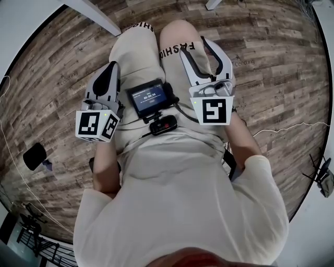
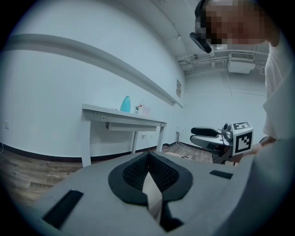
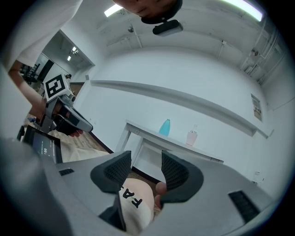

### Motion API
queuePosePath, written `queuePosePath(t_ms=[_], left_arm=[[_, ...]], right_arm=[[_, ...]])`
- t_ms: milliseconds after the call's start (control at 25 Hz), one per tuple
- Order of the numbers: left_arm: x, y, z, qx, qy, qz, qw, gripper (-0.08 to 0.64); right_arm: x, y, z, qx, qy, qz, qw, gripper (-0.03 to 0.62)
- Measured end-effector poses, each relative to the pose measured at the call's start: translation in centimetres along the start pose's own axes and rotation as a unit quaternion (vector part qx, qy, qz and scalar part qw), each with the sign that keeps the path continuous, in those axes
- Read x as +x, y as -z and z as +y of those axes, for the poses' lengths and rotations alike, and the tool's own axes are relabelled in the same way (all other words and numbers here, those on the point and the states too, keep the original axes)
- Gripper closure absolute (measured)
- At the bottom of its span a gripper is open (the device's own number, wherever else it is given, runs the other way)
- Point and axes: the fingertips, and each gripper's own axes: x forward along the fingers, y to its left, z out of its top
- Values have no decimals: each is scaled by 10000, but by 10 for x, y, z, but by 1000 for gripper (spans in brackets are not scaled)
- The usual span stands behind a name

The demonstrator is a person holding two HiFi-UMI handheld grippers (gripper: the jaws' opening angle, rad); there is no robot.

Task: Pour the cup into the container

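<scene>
I see no cup close by. A blue bottle (image 3: 165, 127) and a small pink bottle (image 3: 191, 137) stand on a white table (image 3: 152, 136) against the far wall; the blue bottle (image 2: 125, 104) also shows in the left gripper view. My left gripper (image 1: 110, 68) hovers over the person's left thigh, and its pads (image 2: 148, 159) meet with nothing between them. Over the right knee, my right gripper (image 1: 204, 49) is open; through its gap (image 3: 146, 166) only the trouser knee shows. Both are far from the table.
The person sits with a small screen device (image 1: 150, 97) on the lap between the grippers. Wood-pattern floor (image 1: 271, 62) lies all around. A white table leg (image 1: 91, 15) crosses the upper left, and cables (image 1: 292, 128) trail on the floor at right.
</scene>
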Motion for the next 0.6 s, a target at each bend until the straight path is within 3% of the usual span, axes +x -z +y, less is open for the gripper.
queuePosePath(t_ms=[600], left_arm=[[-1,2,-2,6,24,24,10000,548]], right_arm=[[-2,0,1,-37,-29,43,10000,379]])
